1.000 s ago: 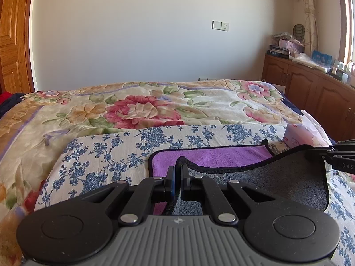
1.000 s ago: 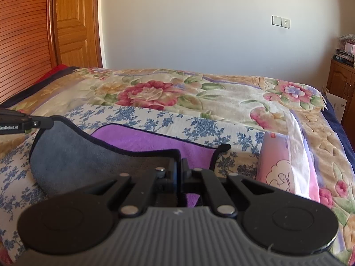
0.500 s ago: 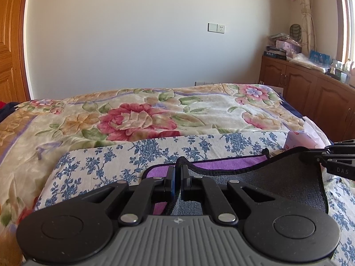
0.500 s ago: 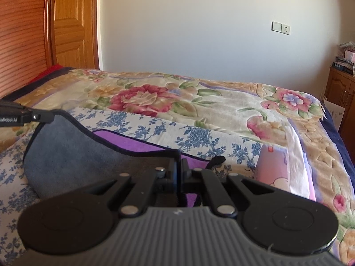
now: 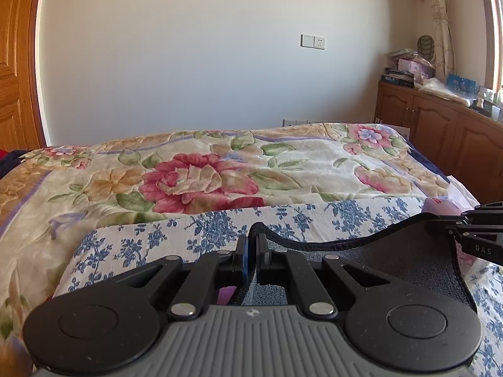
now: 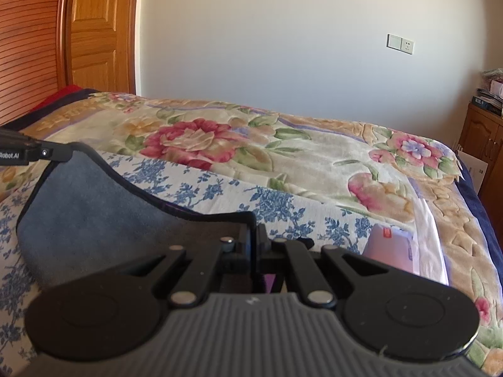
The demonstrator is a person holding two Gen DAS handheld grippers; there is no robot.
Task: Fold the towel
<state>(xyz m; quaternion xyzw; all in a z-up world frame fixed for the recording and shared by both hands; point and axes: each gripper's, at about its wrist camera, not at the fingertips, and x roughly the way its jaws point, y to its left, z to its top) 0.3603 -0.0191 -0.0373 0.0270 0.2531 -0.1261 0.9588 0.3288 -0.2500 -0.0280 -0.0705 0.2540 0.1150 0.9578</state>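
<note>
The towel (image 5: 393, 260) is grey on its upper face with a dark hem and purple on the other face; it hangs folded over between my two grippers above a blue-flowered white cloth (image 5: 151, 242). My left gripper (image 5: 251, 242) is shut on the towel's left corner. My right gripper (image 6: 254, 235) is shut on the towel's (image 6: 94, 207) right corner. Each gripper shows at the edge of the other's view, the right one (image 5: 478, 235) and the left one (image 6: 31, 152). A sliver of the purple side (image 5: 226, 293) shows below the left fingers.
The bed carries a cream quilt with large red flowers (image 5: 201, 182). A pink packet (image 6: 389, 248) lies on the bed to the right of the towel. A wooden cabinet (image 5: 440, 132) with clutter stands at the right wall, a wooden door (image 6: 97, 31) at the left.
Both grippers have carried the held towel edge forward over the purple face, which is now almost fully covered by the grey side. Both stay shut.
</note>
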